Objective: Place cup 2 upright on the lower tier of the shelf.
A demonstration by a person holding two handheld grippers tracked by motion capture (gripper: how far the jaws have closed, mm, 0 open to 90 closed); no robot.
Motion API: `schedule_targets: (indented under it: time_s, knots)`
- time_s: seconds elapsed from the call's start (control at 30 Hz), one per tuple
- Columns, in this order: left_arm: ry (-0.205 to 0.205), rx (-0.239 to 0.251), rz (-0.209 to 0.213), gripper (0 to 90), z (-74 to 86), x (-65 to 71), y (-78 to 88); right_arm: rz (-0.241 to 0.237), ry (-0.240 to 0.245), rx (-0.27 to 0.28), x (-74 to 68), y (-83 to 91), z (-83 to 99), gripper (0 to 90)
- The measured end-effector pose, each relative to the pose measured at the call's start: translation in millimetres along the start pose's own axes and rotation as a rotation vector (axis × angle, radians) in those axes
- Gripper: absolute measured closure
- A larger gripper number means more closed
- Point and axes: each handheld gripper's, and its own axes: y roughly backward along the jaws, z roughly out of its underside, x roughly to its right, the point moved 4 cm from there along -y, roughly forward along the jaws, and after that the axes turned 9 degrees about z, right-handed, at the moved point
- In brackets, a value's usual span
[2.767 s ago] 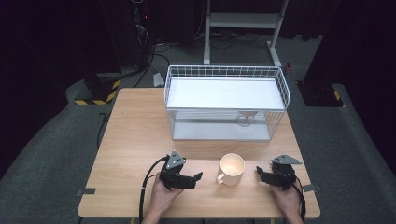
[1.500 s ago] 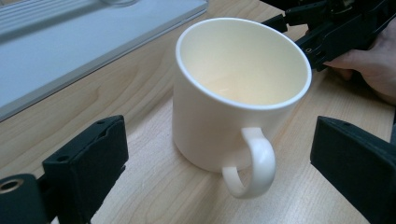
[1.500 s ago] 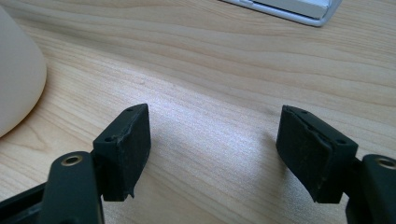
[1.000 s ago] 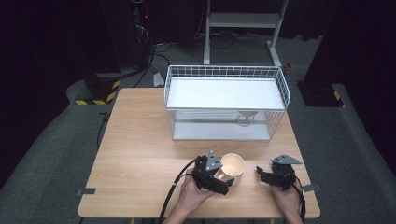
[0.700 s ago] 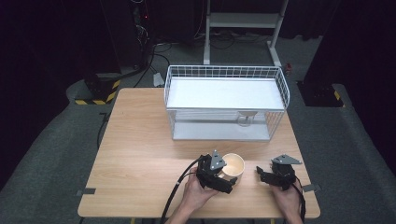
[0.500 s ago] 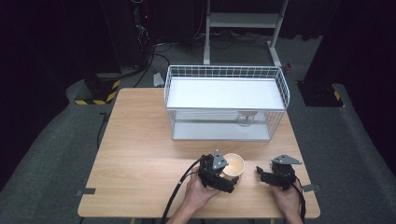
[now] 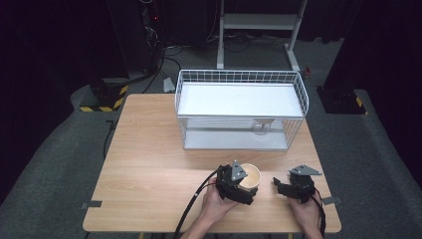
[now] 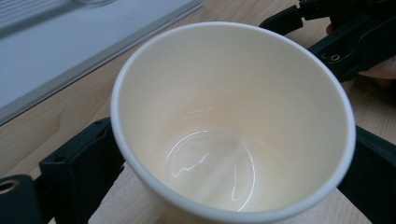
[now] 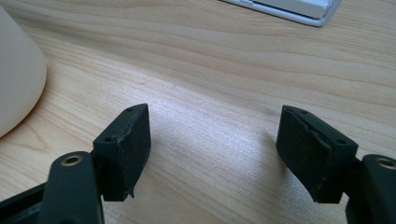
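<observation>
A cream paper cup (image 7: 250, 175) stands empty on the wooden table (image 7: 149, 164) near the front edge. My left gripper (image 7: 245, 188) has come at it from the left, and in the left gripper view (image 8: 231, 149) its two black jaws hug the cup (image 8: 233, 116) on both sides, touching its wall. My right gripper (image 7: 276, 186) rests on the table a little right of the cup and points at it. Its pads (image 9: 133, 149) stand apart over bare wood, with the cup's side (image 9: 14, 84) at the left edge. The right gripper (image 8: 345, 42) also shows beyond the cup.
A white wire basket (image 7: 239, 73) with a white floor stands at the back middle of the table. A black cable (image 7: 191, 209) trails from the left gripper off the front edge. Dark floor, cables and a stand lie beyond the table.
The left hand moved right from the table's front middle up to the cup, and its jaws now sit around it. The cup and the right gripper have stayed put.
</observation>
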Motion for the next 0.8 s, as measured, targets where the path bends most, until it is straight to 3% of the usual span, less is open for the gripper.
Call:
schedule_targets:
  time_s: [0.4,0.8]
  knots:
    - [0.006,-0.007,-0.012,7.6,1.9,-0.6,-6.9,0.0,0.0,0.0,0.0,0.0,0.0,26.4]
    - [-0.026,-0.002,-0.029,8.9,2.0,0.8,-6.2,0.0,0.0,0.0,0.0,0.0,0.0,26.4]
